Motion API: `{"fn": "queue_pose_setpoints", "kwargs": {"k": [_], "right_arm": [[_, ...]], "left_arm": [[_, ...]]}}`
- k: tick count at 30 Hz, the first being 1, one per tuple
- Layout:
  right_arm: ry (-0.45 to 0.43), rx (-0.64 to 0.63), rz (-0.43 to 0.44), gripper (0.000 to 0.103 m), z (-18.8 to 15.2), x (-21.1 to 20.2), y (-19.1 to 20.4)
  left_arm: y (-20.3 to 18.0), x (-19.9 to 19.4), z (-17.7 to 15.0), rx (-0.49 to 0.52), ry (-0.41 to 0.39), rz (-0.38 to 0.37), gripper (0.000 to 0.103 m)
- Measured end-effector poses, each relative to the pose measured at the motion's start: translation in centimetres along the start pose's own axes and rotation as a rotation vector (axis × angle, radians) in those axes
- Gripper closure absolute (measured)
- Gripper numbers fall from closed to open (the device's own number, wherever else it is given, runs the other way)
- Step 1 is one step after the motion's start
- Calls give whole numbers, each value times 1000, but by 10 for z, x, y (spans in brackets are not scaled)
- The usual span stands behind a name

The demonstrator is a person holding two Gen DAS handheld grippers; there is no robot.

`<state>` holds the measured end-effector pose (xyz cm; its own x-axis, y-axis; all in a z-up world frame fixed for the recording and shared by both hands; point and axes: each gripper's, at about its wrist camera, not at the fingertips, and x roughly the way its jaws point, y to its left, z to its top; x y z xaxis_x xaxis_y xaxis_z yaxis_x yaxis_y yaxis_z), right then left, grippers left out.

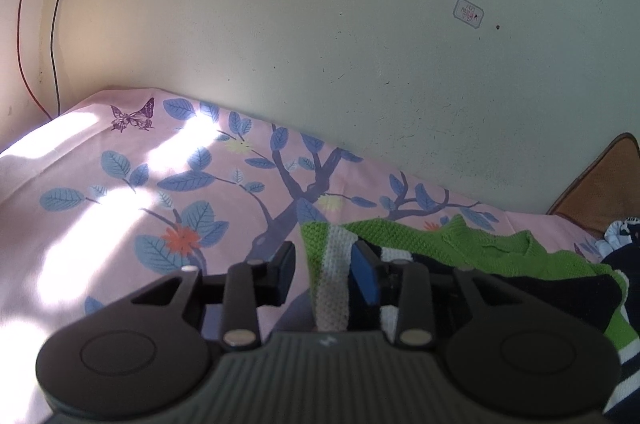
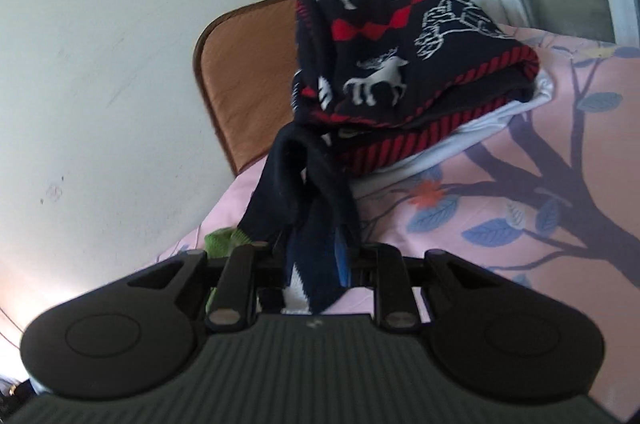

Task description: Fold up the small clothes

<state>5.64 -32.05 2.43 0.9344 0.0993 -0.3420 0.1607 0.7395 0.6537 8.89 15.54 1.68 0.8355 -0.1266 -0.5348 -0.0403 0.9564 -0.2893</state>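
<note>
The green, white and navy striped knit sweater (image 1: pixel 472 248) lay spread on the pink floral bedsheet (image 1: pixel 120 184), close to the wall (image 1: pixel 320 4), with its near edge running under both tools. The left gripper (image 1: pixel 324 268) stood with its jaws partly spread: a white-and-green band of the knit lay between them against the blue pad on one side, while the other pad stood clear of it, so nothing was truly pinched there. The right gripper (image 2: pixel 312 264) had its jaws closed on a bunched fold of dark navy knit (image 2: pixel 304 192), which rose from the pads in a slack, twisted strip. Beyond it a folded navy sweater with white reindeer and red bands (image 2: pixel 400 64) sat on top of white cloth on the bed, beside a brown cushion (image 2: pixel 248 72) leaning on the wall. The striped garment looked light, thick and very soft, a loose knit that would stretch and sag rather than hold a crease, and its open stitches could snag on a pad edge. It would probably handle best if taken at firm edges, the hem corners or shoulder seams, with enough cloth between the pads that a single layer did not slip free.
</note>
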Motion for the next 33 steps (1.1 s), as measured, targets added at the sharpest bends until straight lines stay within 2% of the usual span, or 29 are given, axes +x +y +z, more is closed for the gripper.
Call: {"fn": "queue_pose_setpoints", "kwargs": {"k": [2, 4, 7, 9, 13, 14, 15, 16, 21, 26, 29, 33], "right_arm": [[-26, -9, 3, 77, 6, 2, 5], [-9, -42, 32, 71, 11, 10, 13], [29, -25, 68, 60, 13, 27, 17], [41, -31, 51, 51, 11, 48, 24], [108, 36, 12, 49, 5, 92, 21], [109, 57, 4, 50, 3, 98, 19], [81, 51, 2, 64, 2, 99, 21], [62, 27, -8, 95, 3, 98, 24], [-55, -39, 42, 94, 19, 67, 43], [-154, -73, 192, 94, 45, 10, 84], [-161, -102, 308, 94, 49, -15, 123], [-132, -157, 455, 94, 33, -29, 186]], "left_arm": [[4, -1, 0, -35, 4, -20, 68], [6, 0, -1, -52, 11, -24, 68], [6, 2, -3, -53, 21, -25, 68], [4, 2, -4, -40, 22, -29, 68], [-1, 2, -6, -10, 21, -39, 68], [-1, 2, -6, -8, 23, -39, 68], [-1, 3, -6, -7, 26, -41, 68], [-1, 3, -6, -9, 29, -41, 68], [2, 3, -5, -28, 33, -50, 68], [4, -4, -2, -56, 18, -67, 68], [6, -15, 2, -94, 1, -113, 68], [14, -28, 7, -164, -15, -199, 68]]}}
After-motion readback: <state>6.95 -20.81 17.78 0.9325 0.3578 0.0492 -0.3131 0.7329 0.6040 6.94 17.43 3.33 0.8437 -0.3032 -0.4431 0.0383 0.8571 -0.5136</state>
